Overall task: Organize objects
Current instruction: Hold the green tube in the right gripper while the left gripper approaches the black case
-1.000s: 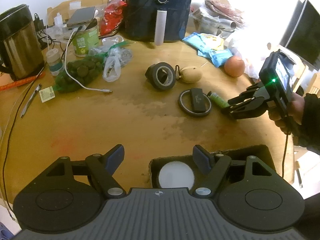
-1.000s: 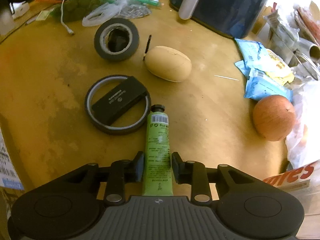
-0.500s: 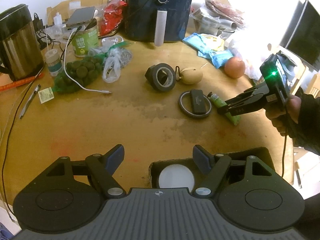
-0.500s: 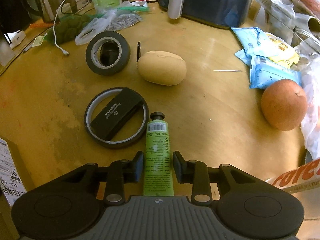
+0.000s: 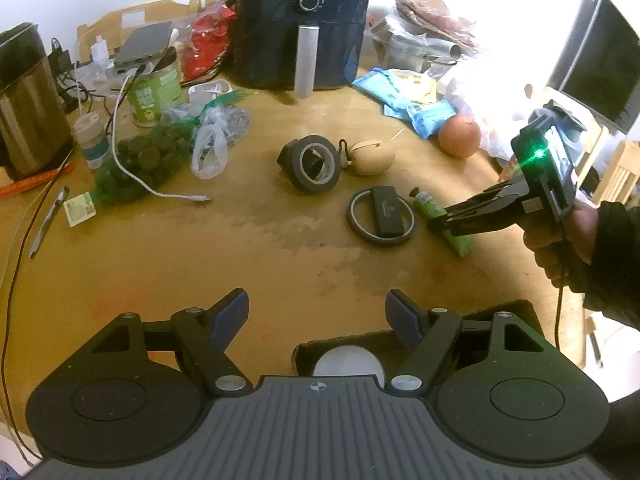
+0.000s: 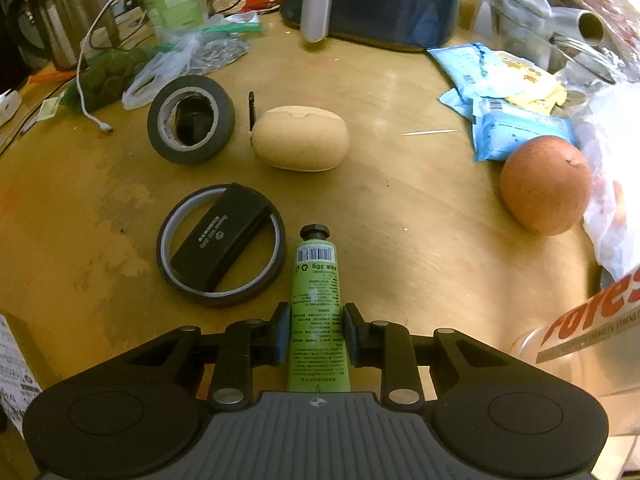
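My right gripper (image 6: 316,332) is shut on a green tube (image 6: 318,304) with a black cap, which points away from me just above the wooden table (image 6: 400,240). The tube (image 5: 430,204) and right gripper (image 5: 444,222) also show in the left wrist view. My left gripper (image 5: 318,314) is open and empty above the table's near edge, over a dark box (image 5: 516,312) holding a white disc (image 5: 346,364). A thin tape ring (image 6: 220,296) with a black block (image 6: 220,236) on it lies left of the tube. A black tape roll (image 6: 190,120) and a tan egg-shaped object (image 6: 300,138) lie beyond.
An orange fruit (image 6: 546,184) sits at the right beside blue snack packets (image 6: 500,92). A dark air fryer (image 5: 304,20) stands at the back. A bag of dark balls (image 5: 144,160), a white cable (image 5: 160,192), a green can (image 5: 154,88) and a steel kettle (image 5: 28,104) crowd the left.
My right gripper has lifted and pulled back a little with the green tube, so the tube tilts up off the table. My left gripper has stayed put and open.
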`<action>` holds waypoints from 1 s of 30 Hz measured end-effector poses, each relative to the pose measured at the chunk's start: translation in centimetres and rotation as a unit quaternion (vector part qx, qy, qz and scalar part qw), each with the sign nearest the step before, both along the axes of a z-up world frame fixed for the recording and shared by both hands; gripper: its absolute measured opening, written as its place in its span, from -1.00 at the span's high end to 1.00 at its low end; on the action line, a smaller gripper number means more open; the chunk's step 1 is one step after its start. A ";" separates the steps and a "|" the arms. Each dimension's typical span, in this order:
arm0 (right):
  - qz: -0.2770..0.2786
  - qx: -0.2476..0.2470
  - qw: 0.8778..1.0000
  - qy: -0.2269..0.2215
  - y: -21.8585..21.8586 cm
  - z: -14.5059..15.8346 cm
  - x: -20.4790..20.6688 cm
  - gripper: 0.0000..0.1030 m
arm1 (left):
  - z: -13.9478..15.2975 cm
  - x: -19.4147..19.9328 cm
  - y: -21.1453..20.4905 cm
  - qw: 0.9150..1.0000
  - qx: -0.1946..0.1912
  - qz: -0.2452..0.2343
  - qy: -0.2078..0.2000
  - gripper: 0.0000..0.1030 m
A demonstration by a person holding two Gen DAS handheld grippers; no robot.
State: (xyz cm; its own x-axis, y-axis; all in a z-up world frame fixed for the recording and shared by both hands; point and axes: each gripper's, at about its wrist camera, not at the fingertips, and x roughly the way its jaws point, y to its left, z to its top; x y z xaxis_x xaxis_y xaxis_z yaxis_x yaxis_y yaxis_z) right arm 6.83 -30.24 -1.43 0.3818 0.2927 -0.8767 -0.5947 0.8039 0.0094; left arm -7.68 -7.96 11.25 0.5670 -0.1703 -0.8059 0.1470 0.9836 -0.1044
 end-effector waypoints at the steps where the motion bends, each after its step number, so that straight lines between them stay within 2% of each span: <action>1: -0.004 0.002 1.000 0.003 -0.1 0.0 0.0 0.42 | 0.0 0.1 0.0 1.000 0.001 -0.003 -0.001 -0.46; 30: -0.105 0.063 0.992 -0.012 -4.6 4.8 -4.4 0.42 | -0.2 4.0 -2.7 0.995 0.003 -0.095 -0.018 -0.46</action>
State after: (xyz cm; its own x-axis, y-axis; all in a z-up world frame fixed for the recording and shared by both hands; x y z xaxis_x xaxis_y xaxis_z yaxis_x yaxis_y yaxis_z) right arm 2.46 -34.81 3.34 0.4654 0.3112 -0.8286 -0.4160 0.9032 0.1055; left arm -3.72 -10.65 11.06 0.5531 -0.2724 -0.7873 0.3346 0.9381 -0.0895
